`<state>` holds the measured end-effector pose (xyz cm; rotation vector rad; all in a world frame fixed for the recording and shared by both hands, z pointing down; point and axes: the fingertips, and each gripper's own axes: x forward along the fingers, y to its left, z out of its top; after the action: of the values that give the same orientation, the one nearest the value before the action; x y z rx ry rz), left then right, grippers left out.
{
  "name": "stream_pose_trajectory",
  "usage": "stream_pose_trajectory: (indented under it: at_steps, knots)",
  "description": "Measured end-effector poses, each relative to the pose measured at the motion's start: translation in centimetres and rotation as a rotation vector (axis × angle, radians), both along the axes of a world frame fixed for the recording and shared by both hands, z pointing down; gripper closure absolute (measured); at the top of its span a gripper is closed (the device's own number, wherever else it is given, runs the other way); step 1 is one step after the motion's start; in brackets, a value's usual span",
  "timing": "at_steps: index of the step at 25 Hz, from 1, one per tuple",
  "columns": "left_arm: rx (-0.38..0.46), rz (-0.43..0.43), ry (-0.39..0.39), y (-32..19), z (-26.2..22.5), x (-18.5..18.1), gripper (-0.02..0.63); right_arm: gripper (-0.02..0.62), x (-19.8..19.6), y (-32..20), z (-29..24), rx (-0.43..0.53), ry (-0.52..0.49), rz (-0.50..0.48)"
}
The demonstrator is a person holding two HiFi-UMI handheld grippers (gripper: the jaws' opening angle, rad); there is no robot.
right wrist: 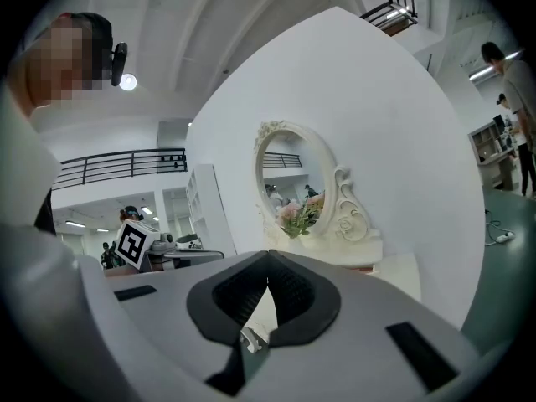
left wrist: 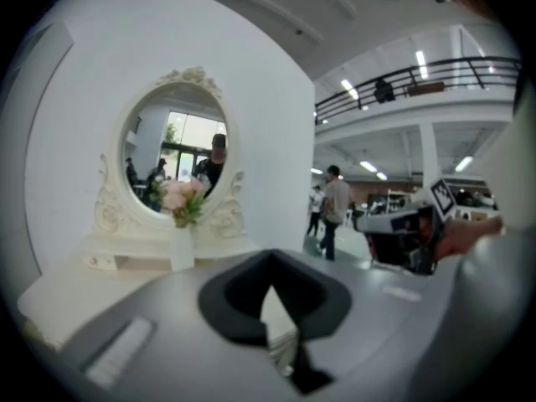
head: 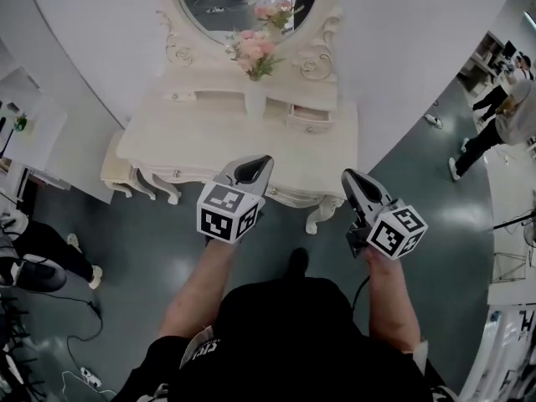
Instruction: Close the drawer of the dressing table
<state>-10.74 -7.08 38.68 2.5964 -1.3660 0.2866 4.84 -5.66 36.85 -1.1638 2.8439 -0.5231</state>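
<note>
While neither tip had yet reached the furniture, we held the left gripper (head: 254, 170) and the right gripper (head: 355, 184) before the cream-white carved wooden dressing table (head: 163, 145). Each had its jaws pressed together on nothing, probably because a shut tip suits pushing a drawer front. The small cream-white drawer (head: 311, 119) stood slightly pulled out on the raised shelf at the table's right, beside the white vase of pink flowers (head: 255, 72). Only the head view showed the drawer ajar and both grippers well apart from it. The gripper views showed the jaws meeting and the oval carved-frame mirror (left wrist: 180, 153) upright; in neither could we make out the drawer.
</note>
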Motion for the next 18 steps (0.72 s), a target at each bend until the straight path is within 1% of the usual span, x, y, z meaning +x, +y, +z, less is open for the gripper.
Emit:
stream_pose_trajectory:
  at_steps: [6,12,14,18]
  knots:
    - [0.024,-0.032,-0.043,-5.0,-0.7,3.0,0.597,0.6,2.6,-4.7,0.5,-0.02,-0.004,-0.035]
    - [-0.015,-0.047,-0.052,-8.7,0.9,6.2,0.597,0.601,4.1,-8.0,2.2,-0.07,-0.012,-0.111]
    - [-0.027,-0.052,-0.056,-9.4,1.4,6.7,0.597,0.6,4.3,-9.0,2.0,-0.073,-0.016,-0.13]
    - [-0.057,-0.071,-0.047,-11.0,2.5,6.4,0.597,0.6,3.5,-10.7,2.5,-0.084,-0.014,-0.154]
